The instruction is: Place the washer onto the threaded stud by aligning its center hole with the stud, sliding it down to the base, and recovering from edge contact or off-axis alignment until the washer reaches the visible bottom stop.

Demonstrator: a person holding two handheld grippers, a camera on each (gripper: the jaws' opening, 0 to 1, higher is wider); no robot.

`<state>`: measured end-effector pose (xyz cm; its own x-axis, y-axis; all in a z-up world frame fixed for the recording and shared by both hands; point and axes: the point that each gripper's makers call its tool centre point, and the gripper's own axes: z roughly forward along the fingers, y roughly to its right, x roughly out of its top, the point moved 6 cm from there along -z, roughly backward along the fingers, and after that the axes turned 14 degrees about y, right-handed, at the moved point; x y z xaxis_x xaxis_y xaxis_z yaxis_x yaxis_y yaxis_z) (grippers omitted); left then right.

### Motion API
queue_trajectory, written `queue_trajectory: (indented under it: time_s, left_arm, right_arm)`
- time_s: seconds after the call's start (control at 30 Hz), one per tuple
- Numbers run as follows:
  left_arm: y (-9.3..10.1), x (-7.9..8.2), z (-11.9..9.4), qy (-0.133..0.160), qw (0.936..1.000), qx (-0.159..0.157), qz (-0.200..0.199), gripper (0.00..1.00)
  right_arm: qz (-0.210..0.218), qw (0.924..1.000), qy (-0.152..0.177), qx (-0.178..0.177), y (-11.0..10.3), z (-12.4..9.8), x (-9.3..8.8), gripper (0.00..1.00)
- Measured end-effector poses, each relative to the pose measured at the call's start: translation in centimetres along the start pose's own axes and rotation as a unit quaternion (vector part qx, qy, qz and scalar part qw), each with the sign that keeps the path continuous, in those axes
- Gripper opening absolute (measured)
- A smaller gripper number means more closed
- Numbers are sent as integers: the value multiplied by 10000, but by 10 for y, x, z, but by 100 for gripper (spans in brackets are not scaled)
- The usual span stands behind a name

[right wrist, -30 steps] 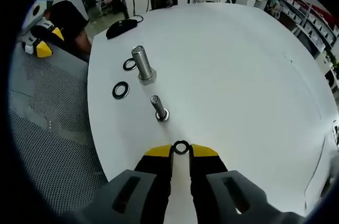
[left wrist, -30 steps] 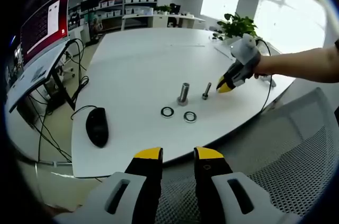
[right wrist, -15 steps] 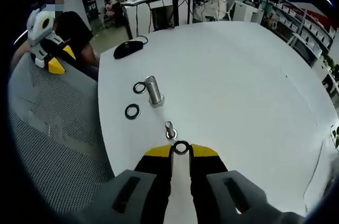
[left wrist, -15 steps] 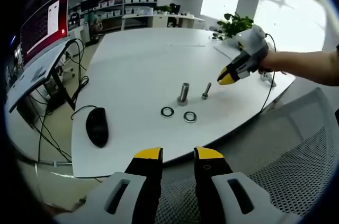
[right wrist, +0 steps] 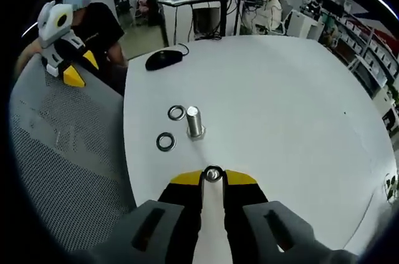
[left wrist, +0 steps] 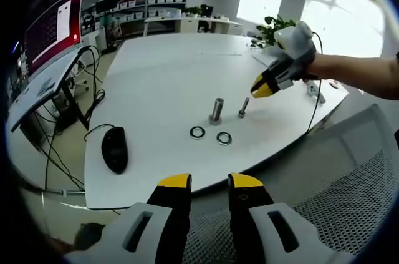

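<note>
My right gripper (right wrist: 213,180) is shut on a small dark washer (right wrist: 213,167), held flat between its yellow tips. A pale spot shows through the washer's hole; I cannot tell if it is the stud's top. From the left gripper view, the right gripper (left wrist: 260,90) hovers just above and right of the thin threaded stud (left wrist: 242,107), which stands upright on the white table (left wrist: 168,70). My left gripper (left wrist: 209,183) stays open over a mesh chair, well short of the table.
A thicker bolt (right wrist: 195,122) stands upright with two loose washers (right wrist: 176,112) (right wrist: 166,141) beside it. A black mouse (left wrist: 114,149) lies near the table edge. The grey mesh chair (right wrist: 62,151) borders the table. A person holds the left gripper (right wrist: 65,48).
The right gripper rose and moved over the thin stud with the washer. In its own view the stud slid down under the tips. The left gripper stayed still.
</note>
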<state>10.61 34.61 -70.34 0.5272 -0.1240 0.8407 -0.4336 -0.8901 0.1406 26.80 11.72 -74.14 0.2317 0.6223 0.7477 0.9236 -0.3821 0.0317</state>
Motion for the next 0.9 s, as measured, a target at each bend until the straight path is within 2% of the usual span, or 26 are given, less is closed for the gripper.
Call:
queue_trajectory:
  time_s: [0.3,0.9]
  left_arm:
    - [-1,0,0,-5,10000,-9,3,22]
    - [-3,-1,1,-4,10000,-5,1,22]
  right_arm:
    - [-347,9986,-359,145,0,9,0,13]
    - [-421,9962,-653,390,2,14,2,13]
